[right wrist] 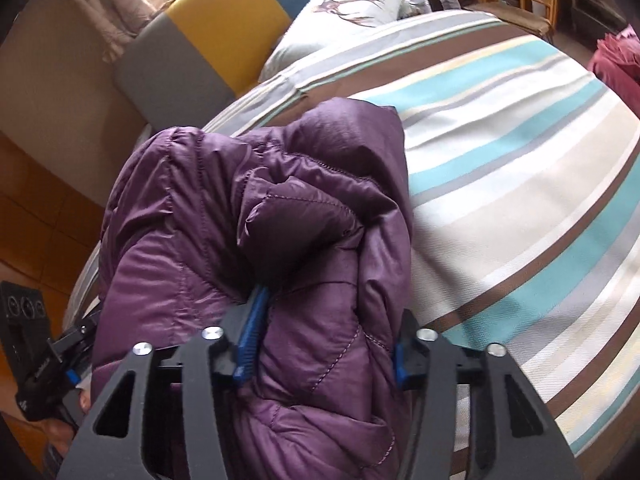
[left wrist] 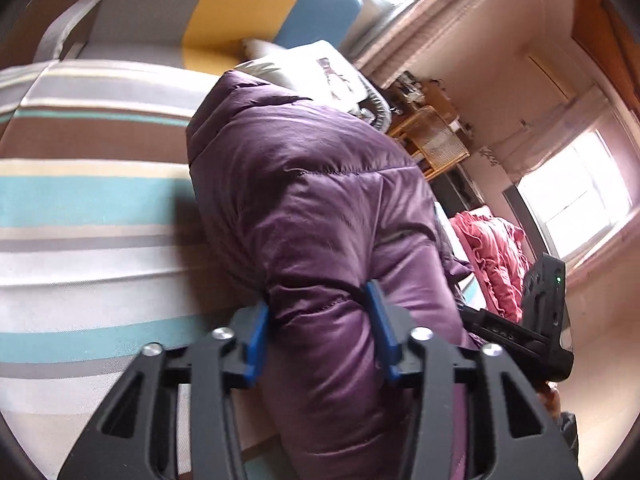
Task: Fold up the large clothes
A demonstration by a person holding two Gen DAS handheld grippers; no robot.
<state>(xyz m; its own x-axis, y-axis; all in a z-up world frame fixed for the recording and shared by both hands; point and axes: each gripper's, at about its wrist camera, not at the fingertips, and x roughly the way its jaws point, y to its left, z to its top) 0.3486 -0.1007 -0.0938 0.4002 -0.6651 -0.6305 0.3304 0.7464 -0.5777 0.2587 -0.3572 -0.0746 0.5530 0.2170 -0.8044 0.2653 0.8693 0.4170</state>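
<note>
A: While the bed [right wrist: 500, 184] bore most of the coat [left wrist: 320, 208], you had its near end bunched and lifted.

B: How was my grip?

A: Left gripper [left wrist: 320, 336] and right gripper [right wrist: 324, 344] were each clamped on a thick fold. You needed to carry both ends level, or the slippery padding would likely have slid.

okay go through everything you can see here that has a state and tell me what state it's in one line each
Purple puffer jacket: bunched and partly folded on the bed, gripped at two places.
Left claw: shut on the jacket.
Right claw: shut on the jacket.
Striped bedcover: spread flat, lightly wrinkled.
Pillow: lying at the bed's head.
Pink garment: crumpled in a heap.
</note>
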